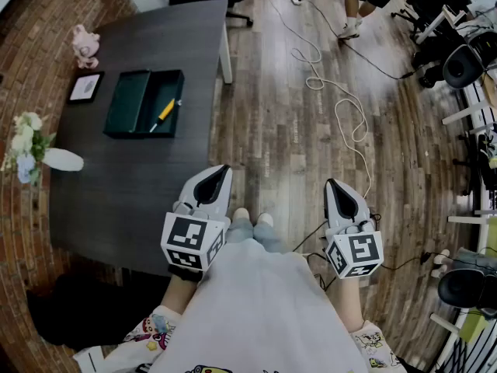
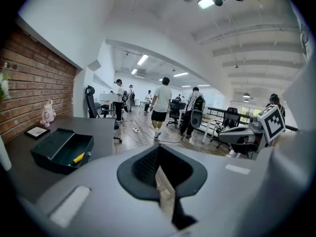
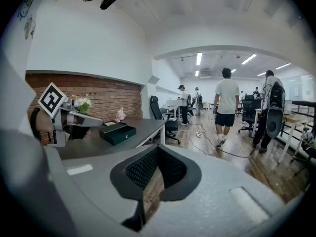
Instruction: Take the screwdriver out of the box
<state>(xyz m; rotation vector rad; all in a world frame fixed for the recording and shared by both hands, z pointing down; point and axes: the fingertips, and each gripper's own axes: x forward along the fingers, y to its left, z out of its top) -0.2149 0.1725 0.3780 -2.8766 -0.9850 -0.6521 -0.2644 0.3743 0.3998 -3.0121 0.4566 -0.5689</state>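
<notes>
The dark counter (image 1: pixel 140 185) fills the left side of the head view. A green box (image 1: pixel 128 99) sits on it in the upper left, with its lid open and lying flat. The screwdriver (image 1: pixel 163 113) is inside the box, in the right half. It has a yellow handle and lies at a slant. Nothing is touching it.

The left tool (image 1: pixel 224 171) is low in the middle of the picture, just past the near edge of the counter. It is well apart from the box. The right tool (image 1: pixel 332 185) is beside it, over the wood floor (image 1: pixel 279 130).

In the left gripper view, the left tool (image 2: pixel 160 172) has its jaws pulled together, with only a thin slit between them. It holds nothing. The box (image 2: pixel 61 149) is at the left, and the screwdriver (image 2: pixel 78 158) peeks out as a bit of yellow.

In the right gripper view, the right tool (image 3: pixel 154 169) is closed too and has nothing in it. The box (image 3: pixel 117 132) is far off on the counter, left of the middle.

A white vase (image 1: pixel 62 159) with flowers lies at the left edge of the counter. A small picture frame (image 1: pixel 85 86) and a pink toy (image 1: pixel 85 43) sit left of and above the box. A white cord (image 1: pixel 349 123) curls on the floor.
</notes>
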